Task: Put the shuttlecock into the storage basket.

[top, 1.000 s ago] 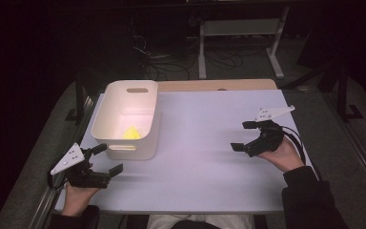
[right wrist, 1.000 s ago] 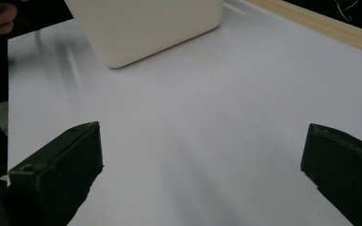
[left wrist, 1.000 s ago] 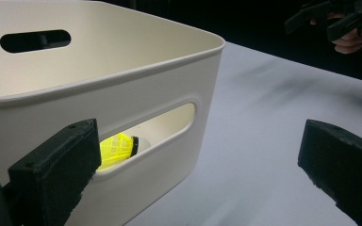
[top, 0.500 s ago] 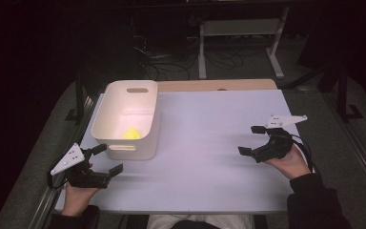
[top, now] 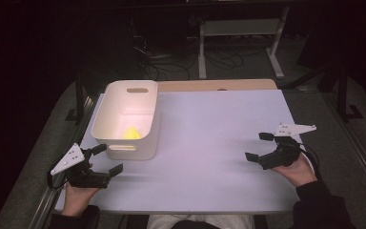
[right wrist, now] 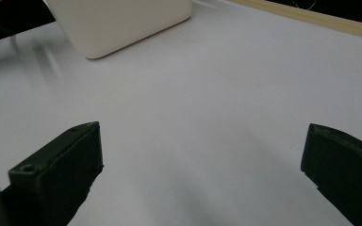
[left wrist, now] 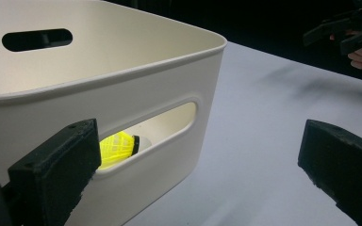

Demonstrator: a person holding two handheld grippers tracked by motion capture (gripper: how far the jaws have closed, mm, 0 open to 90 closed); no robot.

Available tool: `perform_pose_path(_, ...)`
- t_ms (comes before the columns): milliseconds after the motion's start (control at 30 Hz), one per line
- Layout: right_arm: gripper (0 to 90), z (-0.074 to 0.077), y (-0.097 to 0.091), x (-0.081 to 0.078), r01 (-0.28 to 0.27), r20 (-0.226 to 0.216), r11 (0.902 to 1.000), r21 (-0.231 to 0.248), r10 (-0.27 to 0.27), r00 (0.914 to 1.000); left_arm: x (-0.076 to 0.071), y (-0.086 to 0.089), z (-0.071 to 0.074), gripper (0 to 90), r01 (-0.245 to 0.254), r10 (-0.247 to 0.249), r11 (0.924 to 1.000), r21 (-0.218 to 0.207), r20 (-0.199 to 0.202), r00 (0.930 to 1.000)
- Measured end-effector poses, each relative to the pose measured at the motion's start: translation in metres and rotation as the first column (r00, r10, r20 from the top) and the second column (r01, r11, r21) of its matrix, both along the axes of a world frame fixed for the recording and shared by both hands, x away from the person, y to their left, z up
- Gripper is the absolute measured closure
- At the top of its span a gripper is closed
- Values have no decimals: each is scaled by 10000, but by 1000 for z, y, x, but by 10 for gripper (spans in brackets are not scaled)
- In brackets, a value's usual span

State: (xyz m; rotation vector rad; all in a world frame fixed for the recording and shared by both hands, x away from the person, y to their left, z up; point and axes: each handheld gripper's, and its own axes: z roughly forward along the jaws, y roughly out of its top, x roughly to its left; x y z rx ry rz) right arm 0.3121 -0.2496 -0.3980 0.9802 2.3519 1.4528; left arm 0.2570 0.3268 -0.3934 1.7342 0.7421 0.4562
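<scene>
A dark room surrounds the white table (top: 209,157). The right gripper (top: 259,147), jaws wide and empty, has drawn back toward four o'clock since a second ago, while the left gripper (top: 107,159), equally wide and empty, stays at seven o'clock just beside the bin (top: 145,102). The yellow shuttlecock (top: 132,132) lies inside, so the drop looks done
</scene>
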Motion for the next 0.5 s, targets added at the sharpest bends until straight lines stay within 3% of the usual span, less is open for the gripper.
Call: perform_pose_path(500, 0, -13, -12, -16, 376, 110, 9993, -88, -375, 9992, 0, 0, 0, 0, 12, -12, 10000, 32, -50, 10000)
